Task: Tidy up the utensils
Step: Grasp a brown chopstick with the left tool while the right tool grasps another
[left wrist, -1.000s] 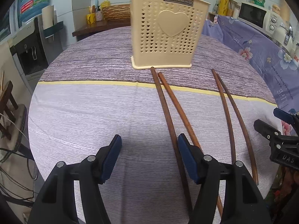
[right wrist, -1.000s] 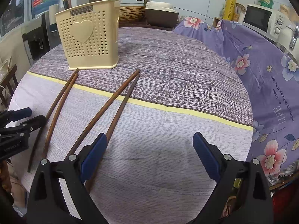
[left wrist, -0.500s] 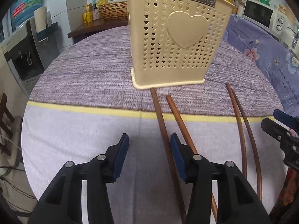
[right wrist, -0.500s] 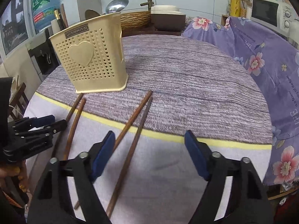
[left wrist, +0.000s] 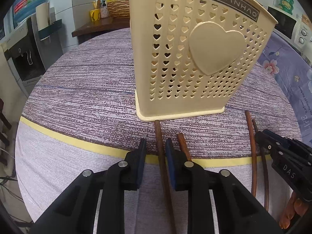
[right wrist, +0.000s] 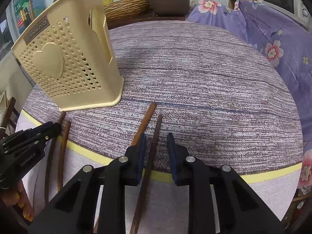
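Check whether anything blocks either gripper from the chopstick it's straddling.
Nothing visible does. The left gripper has one chopstick between its closing jaws, the right gripper another; pads not visibly pressing yet. The holder stands just beyond.

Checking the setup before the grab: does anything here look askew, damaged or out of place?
Four chopsticks lie loose on the tablecloth instead of in the holder. One sits between the left gripper fingers, another between the right gripper fingers, which have just been closing. The holder stands upright, undamaged.

Four brown chopsticks (left wrist: pixel 160 152) flat before cream holder (left wrist: pixel 187 58)
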Tool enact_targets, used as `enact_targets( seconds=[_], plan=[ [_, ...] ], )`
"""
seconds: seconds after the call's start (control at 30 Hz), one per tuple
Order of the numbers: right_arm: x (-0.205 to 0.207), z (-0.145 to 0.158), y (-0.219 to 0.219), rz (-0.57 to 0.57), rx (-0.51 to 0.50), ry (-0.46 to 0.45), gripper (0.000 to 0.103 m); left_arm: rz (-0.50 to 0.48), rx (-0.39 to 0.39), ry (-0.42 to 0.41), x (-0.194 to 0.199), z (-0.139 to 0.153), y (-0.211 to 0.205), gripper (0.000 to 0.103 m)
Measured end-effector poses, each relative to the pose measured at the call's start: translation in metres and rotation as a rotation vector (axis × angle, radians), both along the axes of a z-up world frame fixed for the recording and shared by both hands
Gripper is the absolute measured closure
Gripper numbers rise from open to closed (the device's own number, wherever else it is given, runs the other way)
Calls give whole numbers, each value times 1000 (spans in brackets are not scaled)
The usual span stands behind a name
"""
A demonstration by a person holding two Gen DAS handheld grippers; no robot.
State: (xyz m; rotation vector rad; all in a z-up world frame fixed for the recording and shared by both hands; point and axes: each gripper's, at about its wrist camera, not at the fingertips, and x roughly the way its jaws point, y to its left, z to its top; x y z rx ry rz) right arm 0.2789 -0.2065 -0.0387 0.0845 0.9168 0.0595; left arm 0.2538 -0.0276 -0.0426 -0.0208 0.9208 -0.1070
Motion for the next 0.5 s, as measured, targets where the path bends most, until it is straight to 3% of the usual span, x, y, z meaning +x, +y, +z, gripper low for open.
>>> enact_targets(
  seconds=[0.2,0.5],
  plan=[
    [11,1,-4,-12,-6,-1,94,13,6,-3,3,0,-3,94],
    [10,-1,-11,-12,48,-14,95,22,-20,-7,3,1,-2,95]
  ],
)
